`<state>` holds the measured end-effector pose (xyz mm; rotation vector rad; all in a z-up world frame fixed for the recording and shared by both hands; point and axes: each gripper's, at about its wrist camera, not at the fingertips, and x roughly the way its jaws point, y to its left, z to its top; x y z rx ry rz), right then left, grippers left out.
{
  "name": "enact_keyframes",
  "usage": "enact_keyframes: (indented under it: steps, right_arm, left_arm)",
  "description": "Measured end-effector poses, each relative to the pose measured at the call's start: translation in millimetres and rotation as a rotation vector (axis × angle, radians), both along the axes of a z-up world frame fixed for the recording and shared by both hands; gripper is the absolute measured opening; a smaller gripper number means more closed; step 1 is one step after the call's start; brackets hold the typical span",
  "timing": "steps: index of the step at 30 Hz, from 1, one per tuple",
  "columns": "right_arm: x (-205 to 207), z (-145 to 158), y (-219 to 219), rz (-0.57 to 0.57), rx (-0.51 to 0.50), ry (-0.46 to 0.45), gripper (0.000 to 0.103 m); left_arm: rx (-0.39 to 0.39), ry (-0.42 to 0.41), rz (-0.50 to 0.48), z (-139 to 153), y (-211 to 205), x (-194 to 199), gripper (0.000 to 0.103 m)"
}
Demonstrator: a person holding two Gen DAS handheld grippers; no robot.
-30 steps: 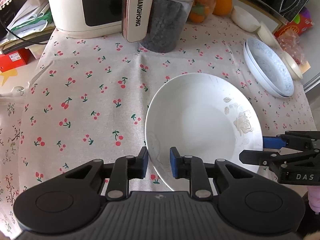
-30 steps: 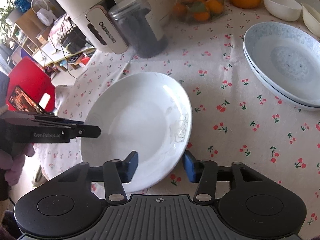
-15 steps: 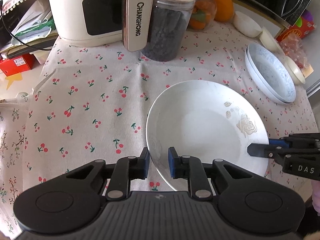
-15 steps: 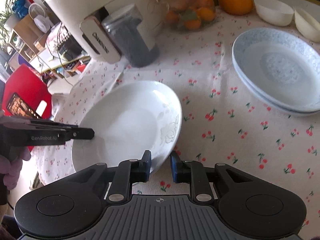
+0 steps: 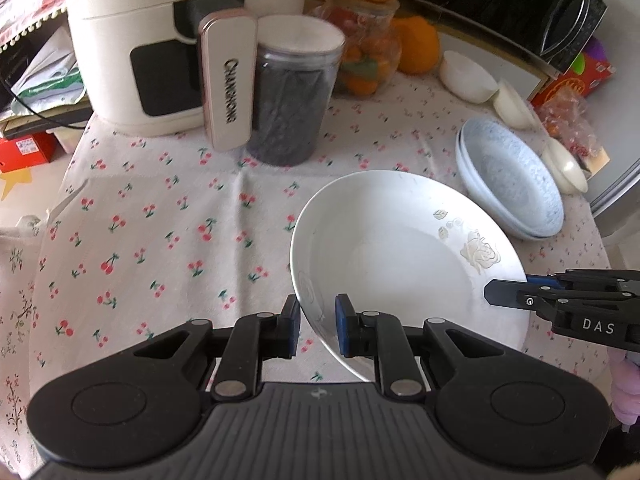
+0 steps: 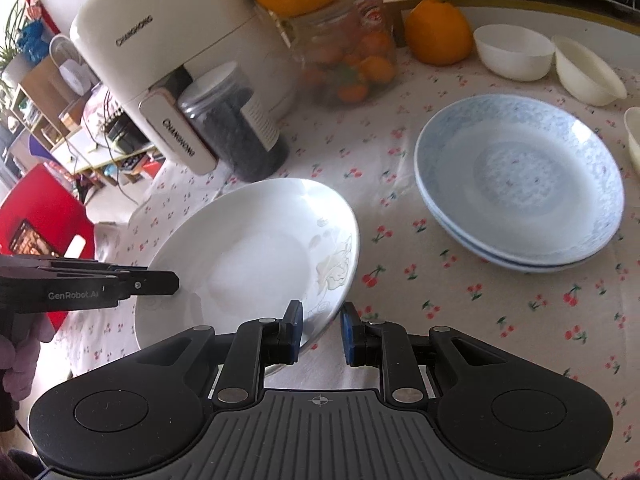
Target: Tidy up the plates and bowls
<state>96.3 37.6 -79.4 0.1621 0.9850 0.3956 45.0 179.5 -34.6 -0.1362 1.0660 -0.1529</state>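
A white plate (image 5: 400, 256) with a pale rose print hangs just above the cherry-print tablecloth, tilted a little. My left gripper (image 5: 318, 316) is shut on its near left rim. My right gripper (image 6: 322, 322) is shut on the opposite rim beside the rose print. Each gripper shows in the other's view: the right gripper (image 5: 504, 294) at the plate's right edge, the left gripper (image 6: 160, 282) at its left edge. The same white plate (image 6: 248, 256) fills the lower left of the right wrist view. Two stacked blue-patterned plates (image 6: 520, 176) rest on the table to the right.
A cream air fryer (image 5: 168, 40), a dark-filled jar (image 5: 292, 96) and a glass jar of fruit (image 6: 344, 52) stand behind the plate. A white bowl (image 6: 512, 52) and a cream bowl (image 6: 588, 72) sit at the back right, near an orange (image 6: 436, 32). The table ends at the left.
My right gripper's jaws have shut onto the plate's rim. Both grippers have risen, and the plate has come up off the cloth with them.
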Motion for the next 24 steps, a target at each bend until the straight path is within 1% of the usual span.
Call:
enact_keyframes:
  steps: [10,24]
  right_arm:
    - [9,11,-26,-0.046,0.018,-0.026,0.02]
    - [22,27,-86,-0.146,0.055,-0.067,0.02]
  left_arm:
    - [-0.009,-0.04,0.002,11,-25,13,0.016]
    - [-0.034,-0.088,-0.02,19,-75,40,0.016]
